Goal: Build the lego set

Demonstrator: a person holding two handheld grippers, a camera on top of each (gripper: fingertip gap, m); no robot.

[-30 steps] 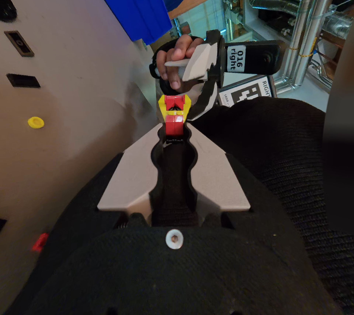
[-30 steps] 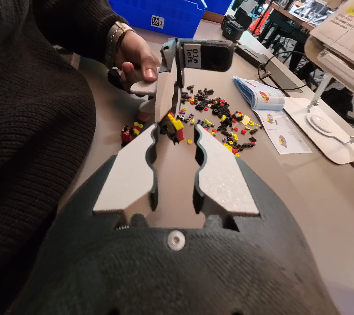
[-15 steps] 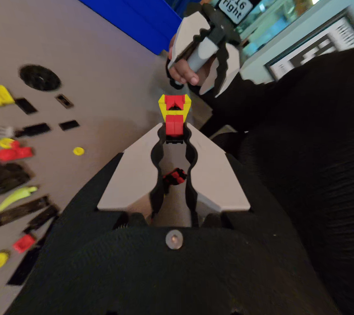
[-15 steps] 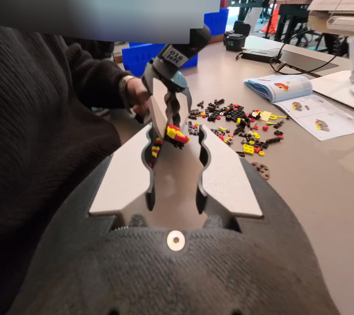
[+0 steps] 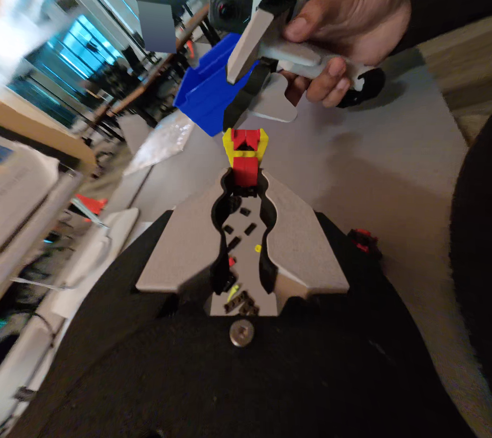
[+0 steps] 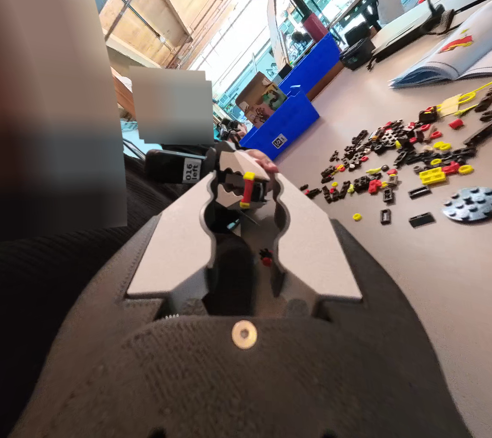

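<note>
Since the earlier frames we have swung both tools around: the left claw (image 5: 245, 172) now looks along the worktop (image 5: 346, 172) toward a blue bin (image 5: 207, 98), and the right claw (image 6: 243, 185) has moved off to the upper right of the left wrist view, where a hand (image 5: 346, 26) holds its handle. The left claw is closed on a small red and yellow lego assembly (image 5: 245, 156), pinching its red rear block between the tips so that the yellow, wedge-shaped front sticks out beyond them, lifted clear of the worktop. The right claw is open and holds nothing; in its own view the assembly (image 6: 247, 189) shows edge-on in the gap between its jaws, just ahead and not touched. On the worktop to the right lies a scatter of loose pieces (image 6: 399, 159) in black, red and yellow, a round grey studded plate (image 6: 467, 205) and an open instruction booklet (image 6: 439, 60). We judge the assembly to be very light, stiff and smooth, made of parts held together only by stud friction, so a sideways squeeze or twist could pop a piece off or let it slip. The safest hold looks to be across the flat sides of the solid red block, as now, leaving the top studs free for the next piece.
</note>
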